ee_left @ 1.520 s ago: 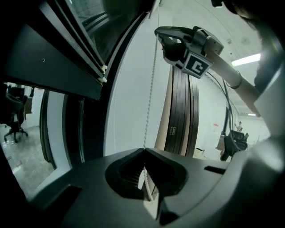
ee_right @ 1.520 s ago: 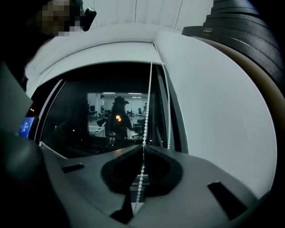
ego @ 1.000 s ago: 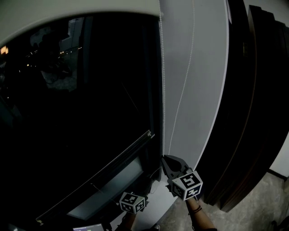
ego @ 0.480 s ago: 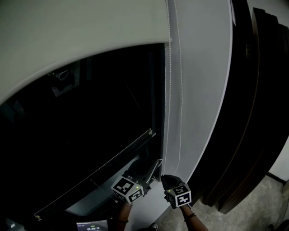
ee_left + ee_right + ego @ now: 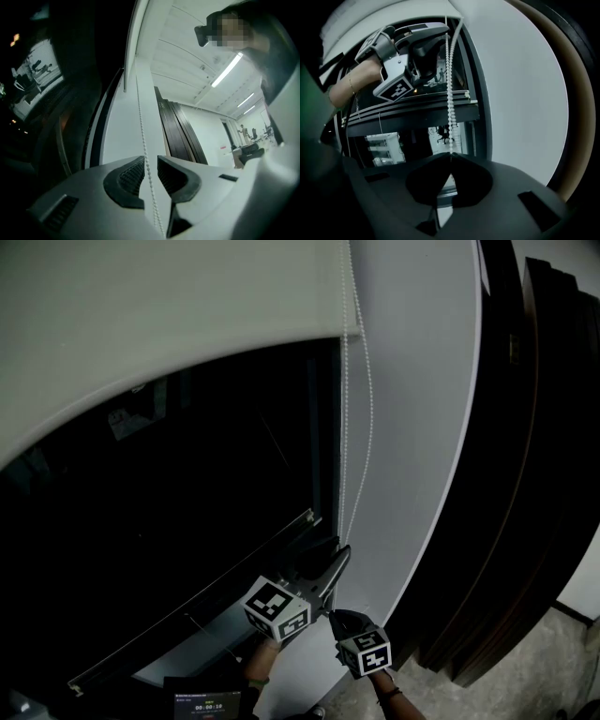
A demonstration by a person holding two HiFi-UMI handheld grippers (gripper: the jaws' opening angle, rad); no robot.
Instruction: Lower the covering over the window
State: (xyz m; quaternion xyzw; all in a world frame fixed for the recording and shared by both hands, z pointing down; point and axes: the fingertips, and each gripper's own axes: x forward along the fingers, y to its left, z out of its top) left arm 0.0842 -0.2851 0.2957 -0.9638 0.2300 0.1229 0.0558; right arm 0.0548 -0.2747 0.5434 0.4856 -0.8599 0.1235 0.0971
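Observation:
A pale roller blind covers the top of the dark window. Its white bead chain hangs in a loop by the right side of the frame. My left gripper sits higher on the chain, and its jaws are opening. The bead chain runs free through the gap of the left gripper. Just below, my right gripper is shut on the chain. In the right gripper view the bead chain comes down into the right gripper's closed tips, with the left gripper above.
A white wall strip runs right of the window, with dark wooden panels beyond it. A metal rail crosses the lower window. A small lit screen shows at the bottom edge, and grey floor at lower right.
The blind's lower edge has come well down the window. My right gripper pulled down with the chain. My left gripper rose up the chain and its jaws parted.

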